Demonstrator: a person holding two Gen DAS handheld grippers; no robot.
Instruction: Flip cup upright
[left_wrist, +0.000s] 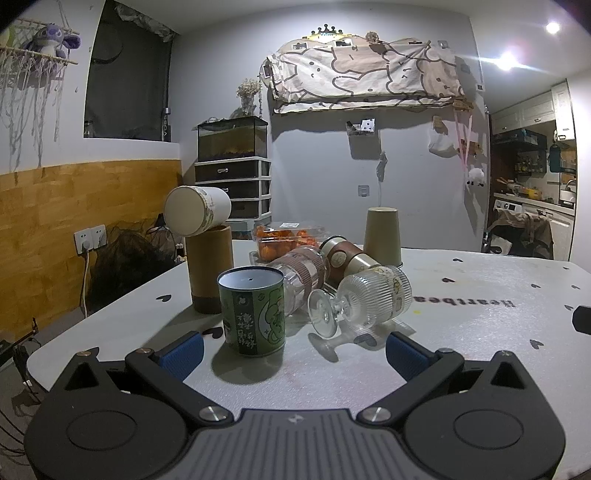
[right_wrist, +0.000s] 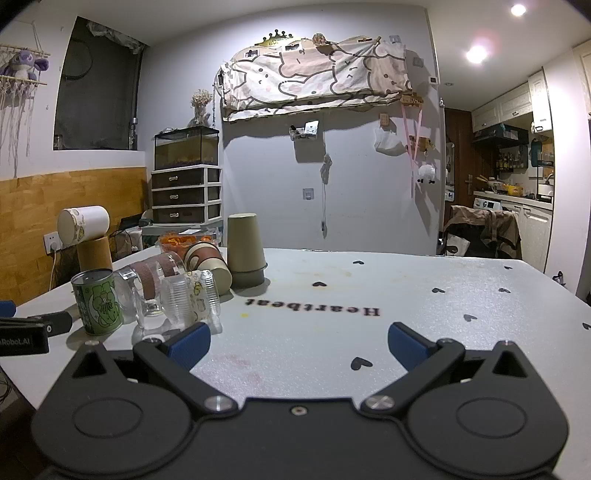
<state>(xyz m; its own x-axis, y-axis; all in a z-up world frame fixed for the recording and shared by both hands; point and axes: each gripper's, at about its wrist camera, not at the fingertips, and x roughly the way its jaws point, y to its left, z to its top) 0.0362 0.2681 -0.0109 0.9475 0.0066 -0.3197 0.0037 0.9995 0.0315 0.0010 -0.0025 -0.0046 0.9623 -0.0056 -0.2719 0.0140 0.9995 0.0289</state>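
Observation:
Several cups crowd the white table. A green printed cup (left_wrist: 253, 312) (right_wrist: 99, 301) stands upside down nearest my left gripper (left_wrist: 293, 349), which is open and empty just in front of it. A ribbed stemmed glass (left_wrist: 364, 301) (right_wrist: 184, 302) lies on its side beside it. A glass with a brown sleeve (left_wrist: 295, 277) (right_wrist: 147, 277) and a brown-and-cream cup (left_wrist: 347, 258) (right_wrist: 208, 266) also lie on their sides. A tan paper cup (left_wrist: 382, 236) (right_wrist: 245, 254) stands upside down behind them. My right gripper (right_wrist: 299, 345) is open and empty over bare table, right of the cluster.
A white cup (left_wrist: 195, 214) (right_wrist: 83, 223) lies on top of a brown cylinder (left_wrist: 210, 269) (right_wrist: 94, 254) at the left. A clear box of orange fruit (left_wrist: 284, 238) sits behind. The table (right_wrist: 406, 288) has heart prints and a left edge near the cups.

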